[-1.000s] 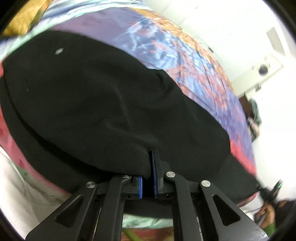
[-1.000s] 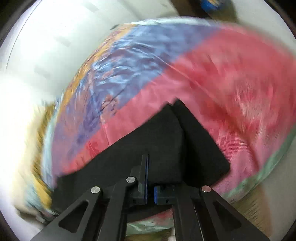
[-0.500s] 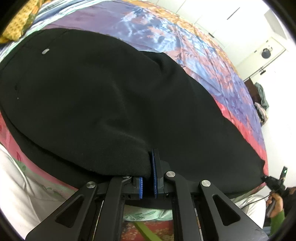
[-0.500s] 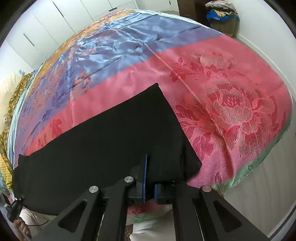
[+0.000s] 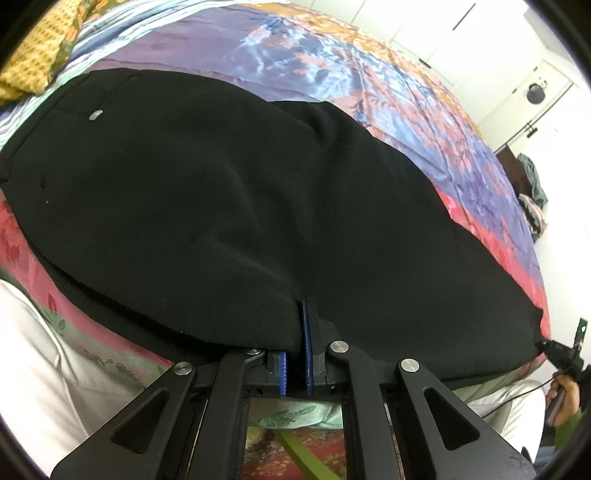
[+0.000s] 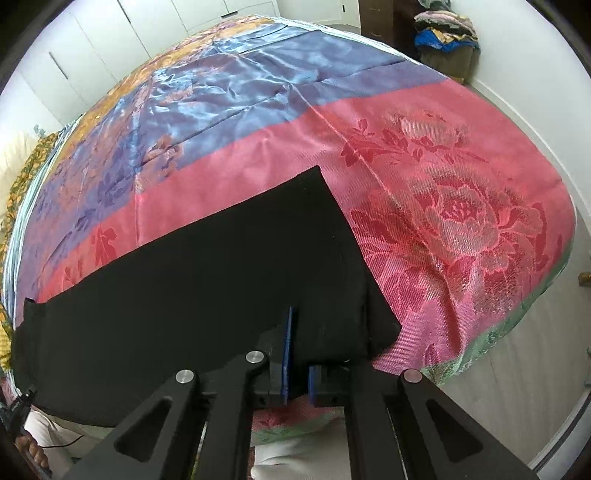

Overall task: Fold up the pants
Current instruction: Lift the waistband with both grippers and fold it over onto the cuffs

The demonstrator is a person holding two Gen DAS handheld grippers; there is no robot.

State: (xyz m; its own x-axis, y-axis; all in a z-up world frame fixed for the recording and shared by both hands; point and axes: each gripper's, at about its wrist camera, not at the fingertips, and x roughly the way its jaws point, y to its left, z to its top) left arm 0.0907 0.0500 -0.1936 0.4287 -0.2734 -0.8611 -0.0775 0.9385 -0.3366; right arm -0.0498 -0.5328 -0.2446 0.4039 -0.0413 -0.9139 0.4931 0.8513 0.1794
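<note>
Black pants (image 5: 258, 192) lie lengthwise along the near edge of a bed, one leg laid over the other. My left gripper (image 5: 300, 332) is shut on the pants near the waist end, its left finger hidden under the cloth. My right gripper (image 6: 295, 343) is shut on the pants (image 6: 207, 266) at the leg hems, its right finger hidden under the cloth. The right gripper also shows far right in the left wrist view (image 5: 554, 350).
The bed has a satin cover, pink (image 6: 443, 192) near the foot, blue and orange (image 6: 221, 81) farther back. A yellow patterned pillow (image 5: 37, 55) lies by the waist end. A clothes pile (image 6: 443, 33) sits on a cabinet past the bed. White wardrobes (image 6: 92, 37) stand behind.
The pants have been drawn out straight and lowered flat onto the bed. The doubled hem that hung crooked a second ago now lies square. Both grippers stay shut on the cloth.
</note>
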